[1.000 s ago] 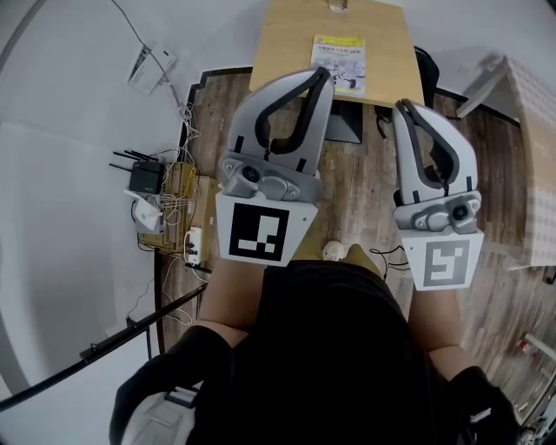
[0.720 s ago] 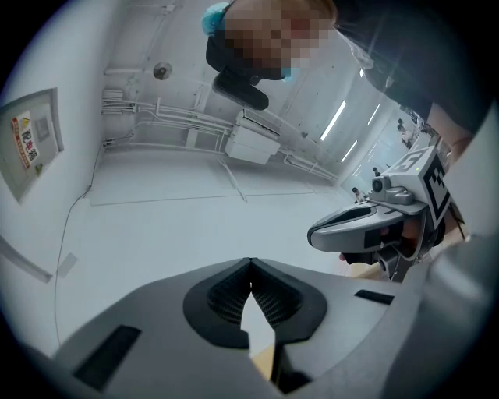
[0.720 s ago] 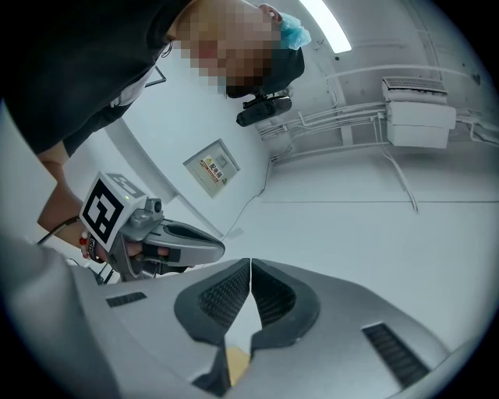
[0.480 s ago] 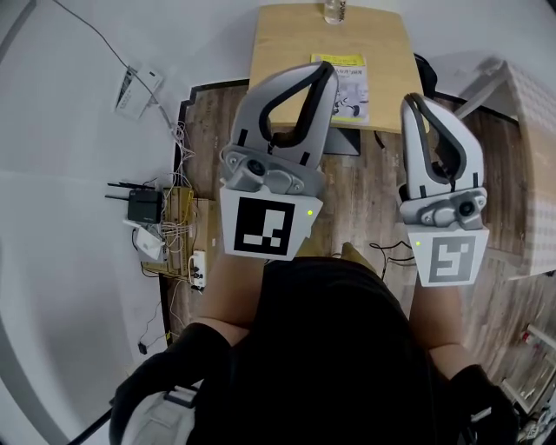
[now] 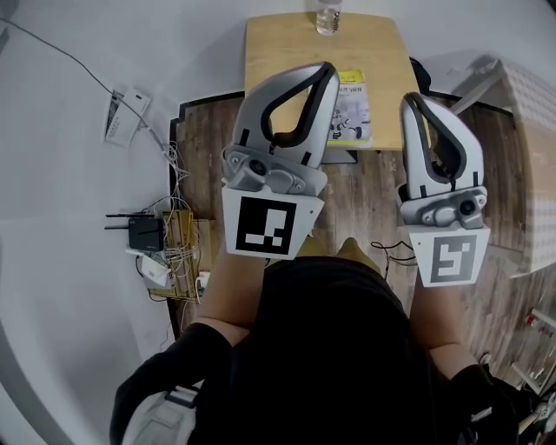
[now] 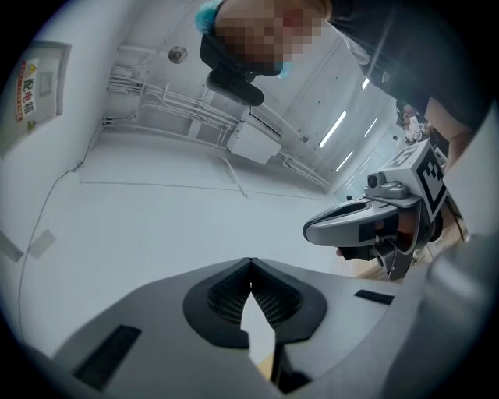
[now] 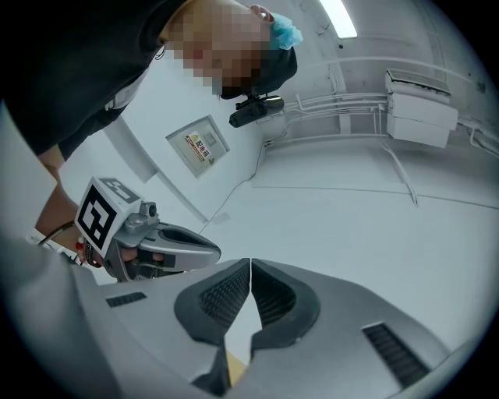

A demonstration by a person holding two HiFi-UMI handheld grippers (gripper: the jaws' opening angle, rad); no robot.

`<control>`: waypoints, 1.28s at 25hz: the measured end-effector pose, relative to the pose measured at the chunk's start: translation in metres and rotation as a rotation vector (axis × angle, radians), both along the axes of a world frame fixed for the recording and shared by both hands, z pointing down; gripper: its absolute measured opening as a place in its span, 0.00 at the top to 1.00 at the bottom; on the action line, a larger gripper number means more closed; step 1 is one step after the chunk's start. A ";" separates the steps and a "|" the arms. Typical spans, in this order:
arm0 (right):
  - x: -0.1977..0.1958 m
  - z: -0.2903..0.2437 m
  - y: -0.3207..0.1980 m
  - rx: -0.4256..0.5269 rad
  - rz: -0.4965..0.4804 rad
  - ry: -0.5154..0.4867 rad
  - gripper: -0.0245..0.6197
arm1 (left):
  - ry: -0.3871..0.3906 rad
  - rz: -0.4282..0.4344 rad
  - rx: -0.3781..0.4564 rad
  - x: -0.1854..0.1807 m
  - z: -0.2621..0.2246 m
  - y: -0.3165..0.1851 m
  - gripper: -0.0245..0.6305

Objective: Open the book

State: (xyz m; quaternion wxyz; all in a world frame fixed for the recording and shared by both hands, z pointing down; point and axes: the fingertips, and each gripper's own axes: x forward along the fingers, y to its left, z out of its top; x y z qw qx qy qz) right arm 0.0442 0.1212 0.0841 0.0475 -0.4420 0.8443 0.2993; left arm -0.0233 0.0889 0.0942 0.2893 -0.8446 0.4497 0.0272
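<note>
Left gripper (image 6: pixel 249 263) is hanging in the air with its jaws pressed together on nothing. The right gripper (image 7: pixel 249 265) is doing the same beside it, and both are tilting a little upward toward the wall. The book (image 5: pixel 352 111) is lying shut, cover up, at the near edge of a small wooden table (image 5: pixel 278 52), ahead of both grippers and touched by neither. A clear bottle (image 5: pixel 327 16) is standing at the table's far edge. Which side the spine is on cannot be told from here.

Several things are likely to be working against a clean opening. With both pairs of jaws closed, neither can catch the thin cover, so arriving this way probably means only nudging the book. The book is sitting close to the table's edge, so a sideways push with nothing pinning it could send it onto the wooden floor. A push away from the person could drive it toward the bottle and tip it. Biting too deep at the edge is also a risk, because that could lift a wad of pages or crease the cover.
</note>
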 end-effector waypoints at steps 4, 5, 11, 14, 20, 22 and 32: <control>-0.009 0.001 -0.019 -0.003 0.027 0.007 0.91 | 0.008 0.032 -0.008 -0.007 0.002 -0.021 0.95; -0.011 0.001 -0.023 -0.005 0.033 0.008 0.91 | 0.009 0.039 -0.008 -0.009 0.002 -0.025 0.95; -0.022 0.006 -0.044 -0.010 0.072 0.016 0.91 | 0.005 0.082 -0.014 -0.016 0.006 -0.048 0.95; -0.024 0.009 -0.052 -0.014 0.090 0.019 0.91 | 0.001 0.104 -0.017 -0.016 0.009 -0.057 0.95; -0.026 0.011 -0.065 -0.021 0.122 0.015 0.91 | -0.004 0.138 -0.022 -0.015 0.011 -0.072 0.95; -0.026 0.013 -0.067 -0.023 0.131 0.017 0.91 | 0.001 0.145 -0.026 -0.015 0.014 -0.074 0.95; -0.030 0.018 -0.083 -0.035 0.153 0.016 0.91 | 0.025 0.161 -0.049 -0.023 0.045 -0.088 0.95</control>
